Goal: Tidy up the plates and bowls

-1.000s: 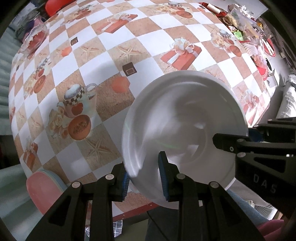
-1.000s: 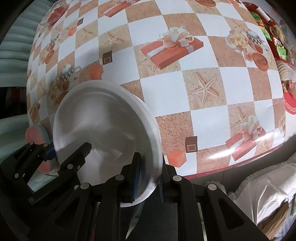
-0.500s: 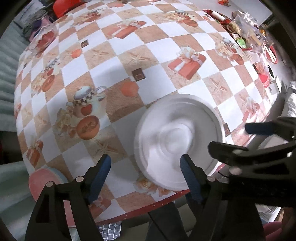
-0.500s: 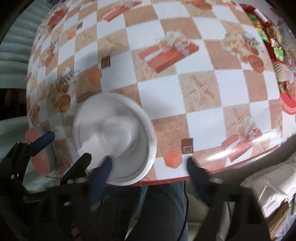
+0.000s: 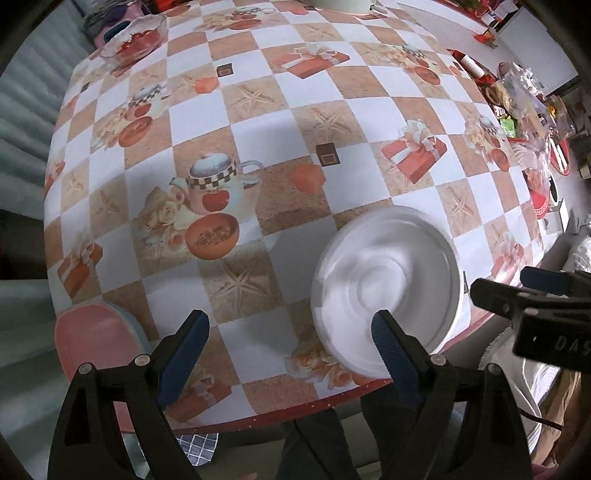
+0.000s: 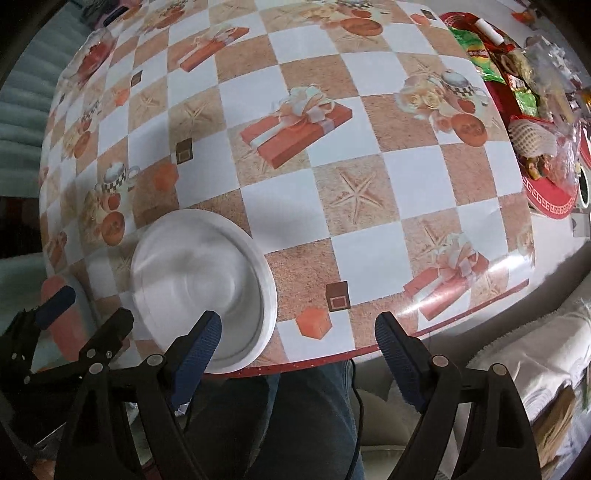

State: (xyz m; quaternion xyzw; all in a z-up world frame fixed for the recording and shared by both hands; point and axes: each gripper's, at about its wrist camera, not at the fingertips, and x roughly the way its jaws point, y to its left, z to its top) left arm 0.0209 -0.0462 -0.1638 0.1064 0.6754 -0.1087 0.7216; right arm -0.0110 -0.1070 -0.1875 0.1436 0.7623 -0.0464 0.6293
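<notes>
Left wrist view: the left tongs [image 5: 290,347] stood wide apart, having just been opening, with nothing between their blue pads. A white round plastic plate [image 5: 386,295] lay flat on the tabletop [image 5: 258,122], near its red-trimmed front edge, just right of the tongs' gap. The tabletop wore a checked oilcloth printed with gifts, starfish and teapots. A pink oval dish [image 5: 94,343] sat at the left front corner; a glass bowl [image 5: 135,35] stood far back.

Right wrist view: the right tongs [image 6: 297,350] were likewise spread, jaws just opened, empty. The plate [image 6: 199,280] lay left of them. Packaged clutter [image 6: 532,70] crowded the tabletop's [image 6: 417,184] far right side.
</notes>
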